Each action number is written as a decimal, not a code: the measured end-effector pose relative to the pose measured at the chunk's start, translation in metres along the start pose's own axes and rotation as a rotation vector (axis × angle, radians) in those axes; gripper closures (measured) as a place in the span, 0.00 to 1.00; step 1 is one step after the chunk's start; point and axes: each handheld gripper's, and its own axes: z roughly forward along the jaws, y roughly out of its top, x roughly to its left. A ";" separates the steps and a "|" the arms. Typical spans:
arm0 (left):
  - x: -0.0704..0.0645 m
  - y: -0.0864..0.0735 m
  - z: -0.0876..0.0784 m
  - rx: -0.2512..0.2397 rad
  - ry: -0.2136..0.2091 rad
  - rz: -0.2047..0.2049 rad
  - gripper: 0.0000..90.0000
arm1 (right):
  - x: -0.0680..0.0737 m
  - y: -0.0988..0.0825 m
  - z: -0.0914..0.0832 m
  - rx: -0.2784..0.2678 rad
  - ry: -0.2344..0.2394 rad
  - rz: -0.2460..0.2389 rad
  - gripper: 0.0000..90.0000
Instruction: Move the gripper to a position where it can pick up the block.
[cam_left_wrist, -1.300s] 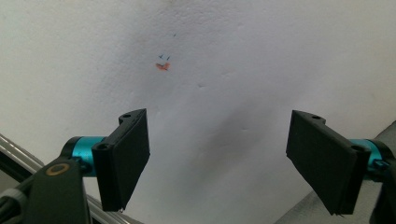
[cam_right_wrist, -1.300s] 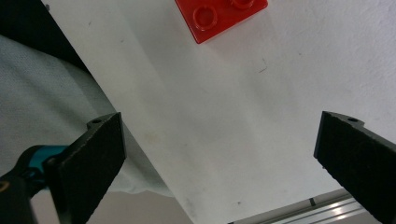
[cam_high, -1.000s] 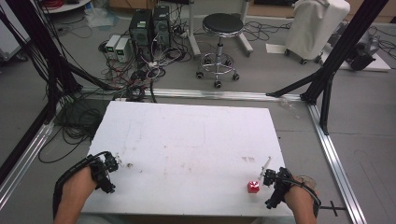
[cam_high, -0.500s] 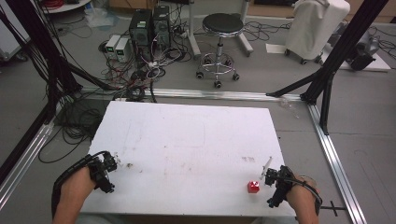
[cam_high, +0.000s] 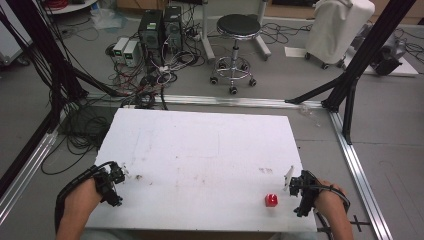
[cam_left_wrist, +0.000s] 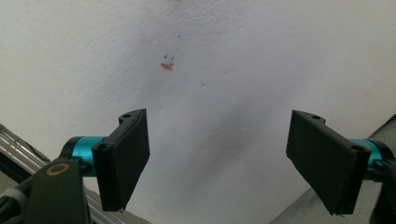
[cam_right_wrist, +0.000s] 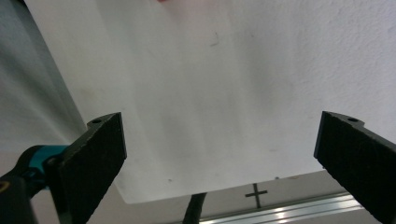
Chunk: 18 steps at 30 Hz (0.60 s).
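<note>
— Table (cam_high: 210, 150) first: what is on that white top?

— A wide white board with faint smudges, and one small red block (cam_high: 271, 200) near its front right corner. Behind the table stand a black stool (cam_high: 238, 30), two computer towers (cam_high: 160, 27) among tangled cables, and a white covered thing on wheels (cam_high: 340, 27).

— How do the arms come in?

— Both forearms rise from the bottom edge. The left hand (cam_high: 82, 200) sits at the front left edge of the table, its forearm angled up and inward, holding the left gripper (cam_high: 122, 172) so it points toward the table's middle. The right hand (cam_high: 330, 200) is at the front right corner, off the table's edge, with the right gripper (cam_high: 290, 180) pointing up and slightly left.

— And the block against that gripper?

— Just beside it, to its left, apart from it and resting on the table.

— Are the jaws spread?

— Yes, both. In the left gripper view the left gripper's jaws stand wide over bare white surface with a small orange and blue mark (cam_left_wrist: 167, 64) ahead. In the right gripper view the jaws stand wider still, nothing between them, over the table's corner; a black cross mark (cam_right_wrist: 256, 192) on the floor and a metal rail (cam_right_wrist: 289, 210) show below.
</note>
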 end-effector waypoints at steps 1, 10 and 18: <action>0.000 0.000 0.000 -0.001 0.000 0.000 0.24 | -0.001 0.000 -0.001 -0.002 -0.002 -0.007 0.02; 0.000 0.001 0.000 -0.001 0.000 0.003 0.24 | -0.004 0.009 -0.015 0.001 -0.044 -0.117 0.02; 0.000 0.000 -0.001 -0.006 -0.001 0.000 0.24 | 0.001 0.032 -0.030 0.018 -0.073 -0.223 0.02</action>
